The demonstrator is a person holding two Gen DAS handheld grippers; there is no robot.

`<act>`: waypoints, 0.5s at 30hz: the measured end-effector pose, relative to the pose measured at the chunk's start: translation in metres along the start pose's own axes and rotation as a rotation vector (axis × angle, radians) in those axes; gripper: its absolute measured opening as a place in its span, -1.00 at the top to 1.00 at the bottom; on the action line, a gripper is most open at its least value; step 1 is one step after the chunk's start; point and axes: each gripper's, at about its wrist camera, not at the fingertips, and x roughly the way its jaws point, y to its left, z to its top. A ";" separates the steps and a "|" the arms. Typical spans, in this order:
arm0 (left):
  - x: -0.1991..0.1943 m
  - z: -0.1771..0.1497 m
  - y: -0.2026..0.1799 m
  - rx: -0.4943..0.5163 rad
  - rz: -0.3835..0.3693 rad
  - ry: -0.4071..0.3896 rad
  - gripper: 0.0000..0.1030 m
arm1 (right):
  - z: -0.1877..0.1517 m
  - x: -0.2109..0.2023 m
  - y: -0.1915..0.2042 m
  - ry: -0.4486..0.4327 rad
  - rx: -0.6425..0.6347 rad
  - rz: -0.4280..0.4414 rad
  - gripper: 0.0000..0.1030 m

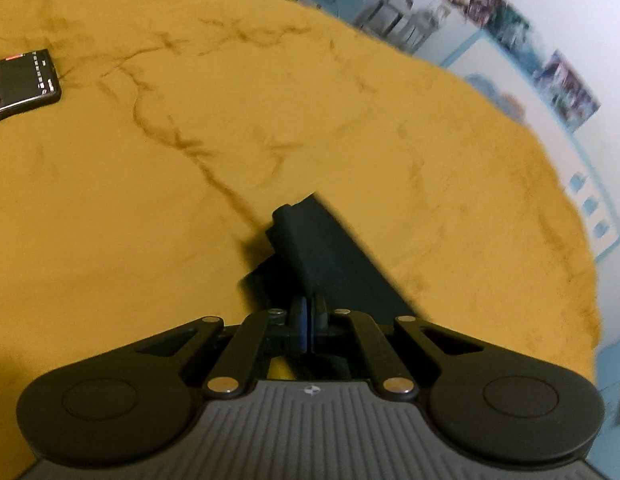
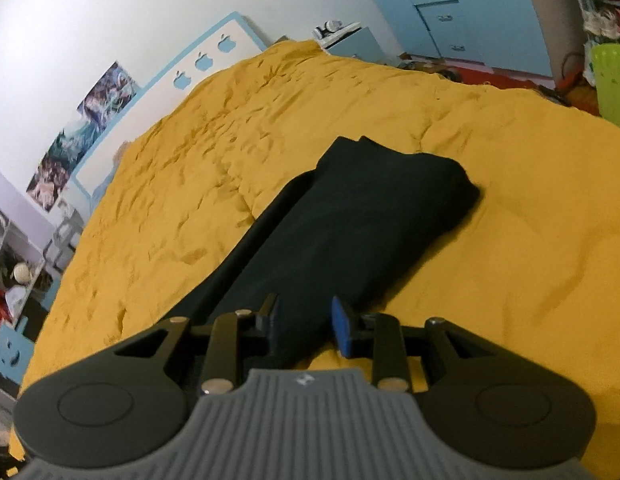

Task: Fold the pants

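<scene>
Pants (image 2: 349, 216) folded on yellow blanket (image 2: 190, 160), phone (image 1: 18, 84) nearby

Light: dim, warm indoor | Shadows: soft, beside dark cloth | Blur: motion smear on far wall | Edges: strong fisheye bending

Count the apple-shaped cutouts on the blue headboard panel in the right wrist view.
3, in a slanted row along the headboard behind the yellow blanket: one lowest at left, one in the middle, one highest at right. The blanket may hide others.
</scene>
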 end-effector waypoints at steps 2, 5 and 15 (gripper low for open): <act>0.010 -0.007 0.003 0.022 0.020 0.021 0.98 | -0.003 0.007 0.013 0.014 -0.092 0.012 0.51; 0.012 -0.013 0.003 0.022 0.030 0.008 0.94 | -0.017 0.017 0.038 0.041 -0.336 -0.036 0.52; 0.011 -0.011 0.008 -0.004 0.023 0.021 0.84 | -0.028 0.014 0.029 0.158 -0.362 -0.131 0.53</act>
